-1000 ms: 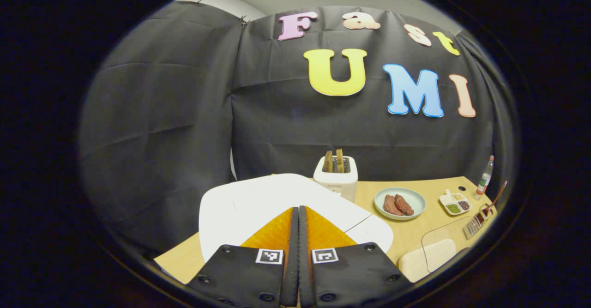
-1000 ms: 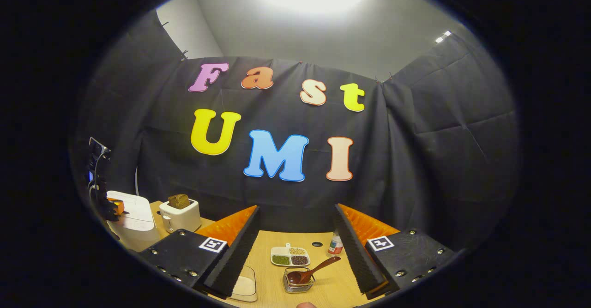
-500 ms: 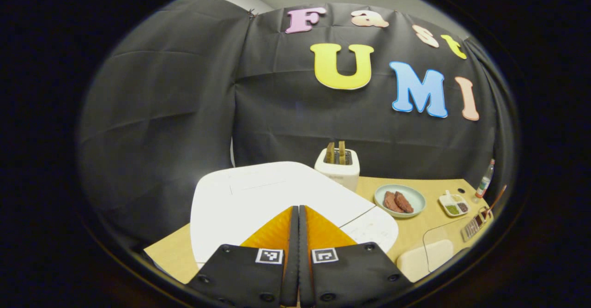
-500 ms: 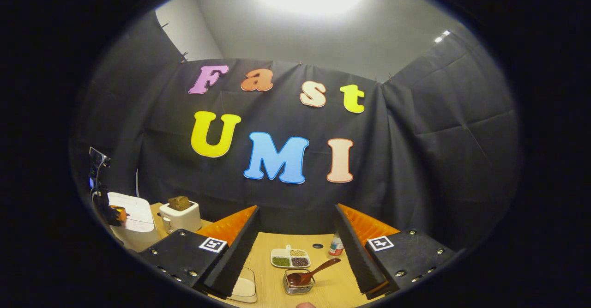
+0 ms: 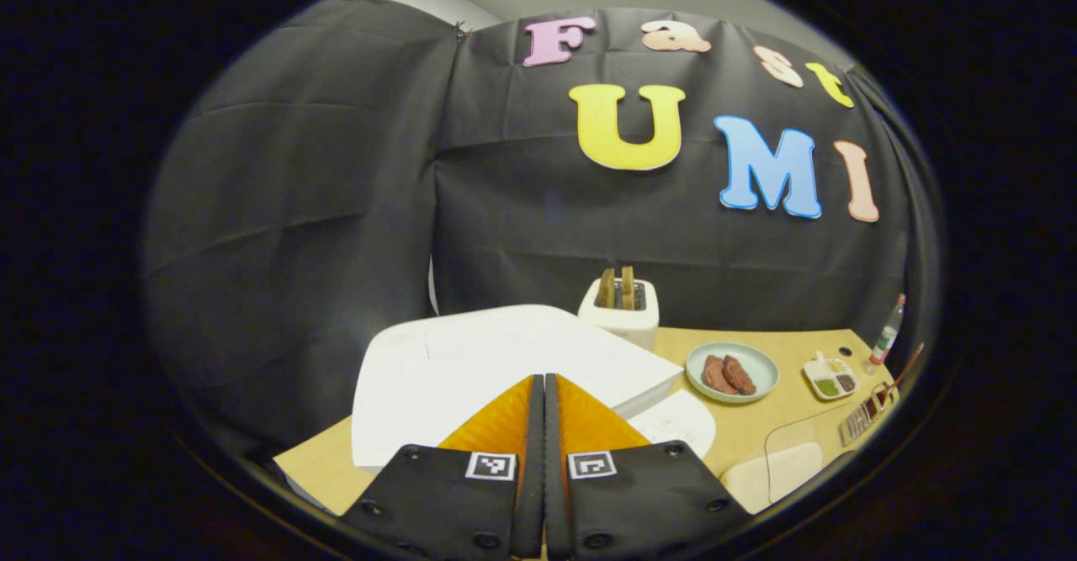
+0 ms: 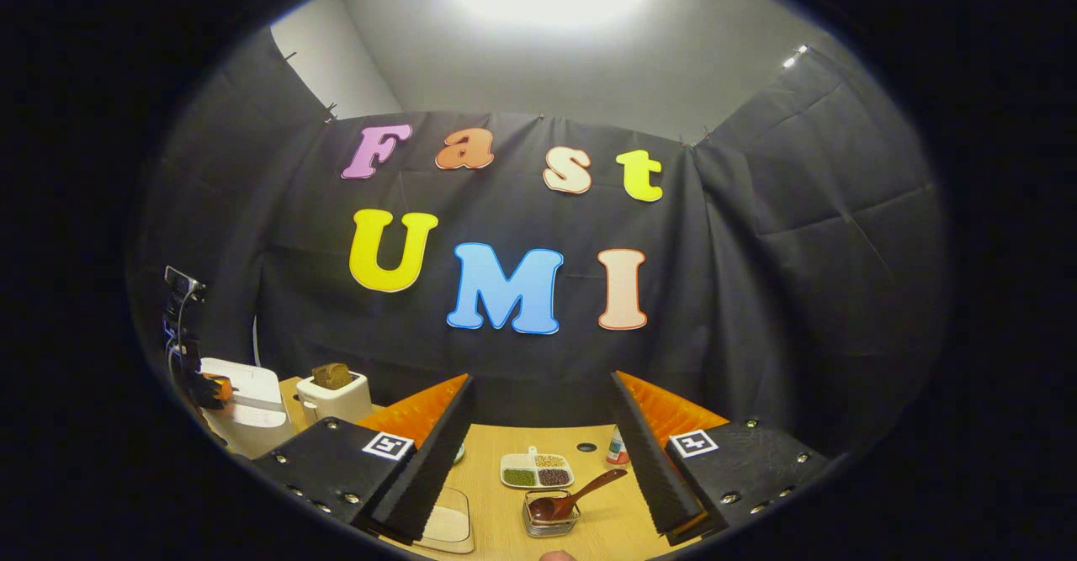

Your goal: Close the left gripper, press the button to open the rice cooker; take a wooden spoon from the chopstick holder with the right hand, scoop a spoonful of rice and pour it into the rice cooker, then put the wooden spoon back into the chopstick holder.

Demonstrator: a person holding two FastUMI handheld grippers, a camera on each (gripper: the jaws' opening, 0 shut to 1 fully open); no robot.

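My left gripper (image 5: 539, 383) is shut, its orange fingers pressed together over the front of the white rice cooker (image 5: 471, 367). The cooker's lid stands slightly lifted from the front panel (image 5: 673, 420), with a gap along its front edge. In the right gripper view the cooker (image 6: 246, 401) sits at the far left with the left gripper (image 6: 212, 389) at it. My right gripper (image 6: 543, 380) is open and holds nothing. Below it, between its fingers, the wooden spoon (image 6: 579, 496) leans in the small clear chopstick holder (image 6: 551, 517). The holder (image 5: 865, 408) and spoon (image 5: 905, 366) also lie far right in the left gripper view.
A white toaster (image 5: 623, 310) with bread stands behind the cooker. On the wooden table (image 5: 757, 426) are a plate of meat (image 5: 729, 372), a divided dish of grains (image 6: 536, 471), a small bottle (image 6: 617, 447) and a clear box with white contents (image 5: 778, 460).
The cooker's lid has sprung up a little at its front edge under the shut left gripper. The right gripper has shifted slightly and stays open over the spoon.
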